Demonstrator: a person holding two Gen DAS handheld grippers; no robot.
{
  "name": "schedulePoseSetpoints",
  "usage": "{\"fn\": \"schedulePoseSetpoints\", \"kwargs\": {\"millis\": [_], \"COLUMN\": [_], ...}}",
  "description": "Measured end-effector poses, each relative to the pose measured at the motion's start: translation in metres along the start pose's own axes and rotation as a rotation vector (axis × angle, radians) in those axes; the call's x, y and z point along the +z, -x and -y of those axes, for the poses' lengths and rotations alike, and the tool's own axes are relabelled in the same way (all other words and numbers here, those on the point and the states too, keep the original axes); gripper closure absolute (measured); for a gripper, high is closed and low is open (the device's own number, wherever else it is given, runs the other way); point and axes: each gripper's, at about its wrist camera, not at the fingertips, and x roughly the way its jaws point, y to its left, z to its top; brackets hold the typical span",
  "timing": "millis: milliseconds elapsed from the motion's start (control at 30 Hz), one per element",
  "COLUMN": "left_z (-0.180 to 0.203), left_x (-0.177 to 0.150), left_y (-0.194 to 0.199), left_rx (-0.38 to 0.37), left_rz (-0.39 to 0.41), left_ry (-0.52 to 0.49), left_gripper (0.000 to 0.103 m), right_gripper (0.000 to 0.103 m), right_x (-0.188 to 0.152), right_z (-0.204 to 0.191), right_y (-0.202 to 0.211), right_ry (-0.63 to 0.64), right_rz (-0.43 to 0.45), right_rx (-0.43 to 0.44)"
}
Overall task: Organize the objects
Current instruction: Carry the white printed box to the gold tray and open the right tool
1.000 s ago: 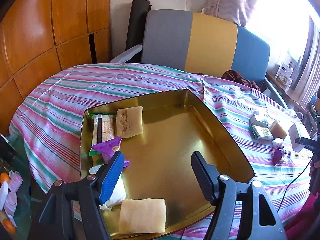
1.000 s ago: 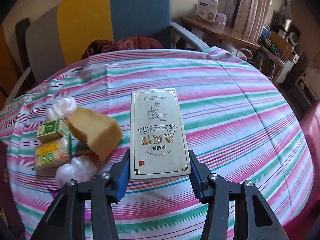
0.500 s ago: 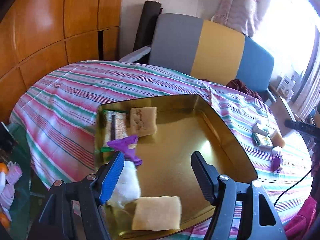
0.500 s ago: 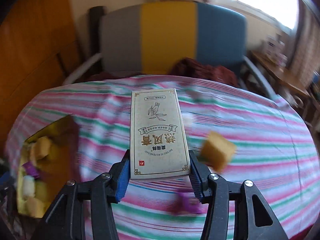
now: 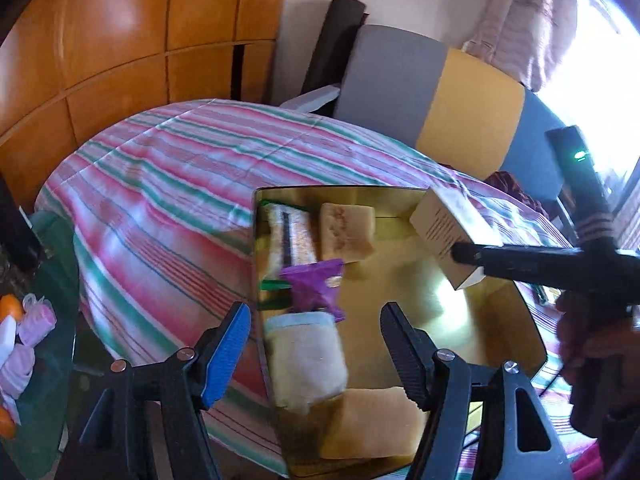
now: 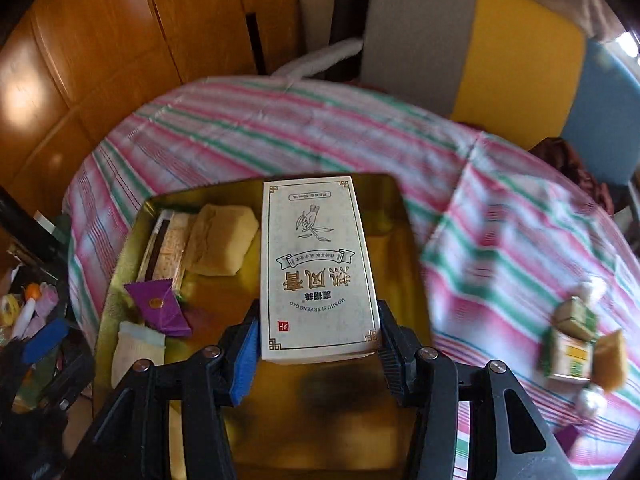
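Note:
A gold metal tray (image 5: 516, 312) (image 6: 120, 256) sits on the striped tablecloth. It holds a purple packet (image 5: 316, 286) (image 6: 160, 306), yellow cakes (image 5: 347, 236) (image 6: 222, 240), a cracker pack (image 5: 294, 236) and a white wrapped snack (image 5: 304, 364). My right gripper (image 6: 318, 344) is shut on a cream printed box (image 6: 316, 264) and holds it above the tray; the box also shows in the left wrist view (image 5: 448, 228). My left gripper (image 5: 316, 344) is open and empty at the tray's near left edge.
Small boxes, a yellow cake and wrapped sweets (image 6: 576, 340) lie on the cloth to the right of the tray. A grey, yellow and blue chair (image 5: 440, 96) stands behind the table. Wooden panels (image 5: 120, 40) line the left wall. A side surface with small items (image 5: 20, 340) is low left.
My right gripper has swung left with the cream box, from over the loose snacks to above the gold tray. My left gripper has drifted left toward the tray's edge, still open.

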Motion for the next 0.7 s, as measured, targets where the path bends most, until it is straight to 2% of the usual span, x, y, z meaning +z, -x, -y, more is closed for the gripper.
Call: {"fn": "schedulePoseSetpoints", "kwargs": {"millis": [200, 367, 433, 467, 500, 567, 700], "left_z": [-0.019, -0.021, -0.02, -0.018, -0.017, -0.016, -0.015], "left_x": [0.001, 0.0, 0.0, 0.001, 0.001, 0.001, 0.002], "left_y": [-0.006, -0.01, -0.011, -0.011, -0.011, -0.011, -0.007], "left_rx": [0.009, 0.007, 0.001, -0.001, -0.004, -0.003, 0.003], "left_rz": [-0.007, -0.016, -0.018, -0.017, -0.015, -0.014, -0.007], "left_ry": [0.049, 0.052, 0.047, 0.044, 0.042, 0.04, 0.04], "left_gripper": [0.035, 0.035, 0.035, 0.035, 0.035, 0.035, 0.035], "right_gripper": [0.05, 0.051, 0.05, 0.049, 0.039, 0.029, 0.026], "right_x": [0.012, 0.025, 0.029, 0.028, 0.027, 0.025, 0.017], "right_z": [-0.014, -0.03, -0.034, -0.033, -0.033, -0.032, -0.029], "right_y": [-0.045, -0.063, -0.065, -0.062, -0.059, -0.054, -0.037], "right_ry": [-0.022, -0.01, 0.001, 0.007, 0.013, 0.01, 0.008], "right_rz": [-0.083, -0.064, -0.057, -0.054, -0.049, -0.029, -0.004], "right_rx": [-0.043, -0.046, 0.0, 0.027, 0.045, 0.057, 0.068]}}
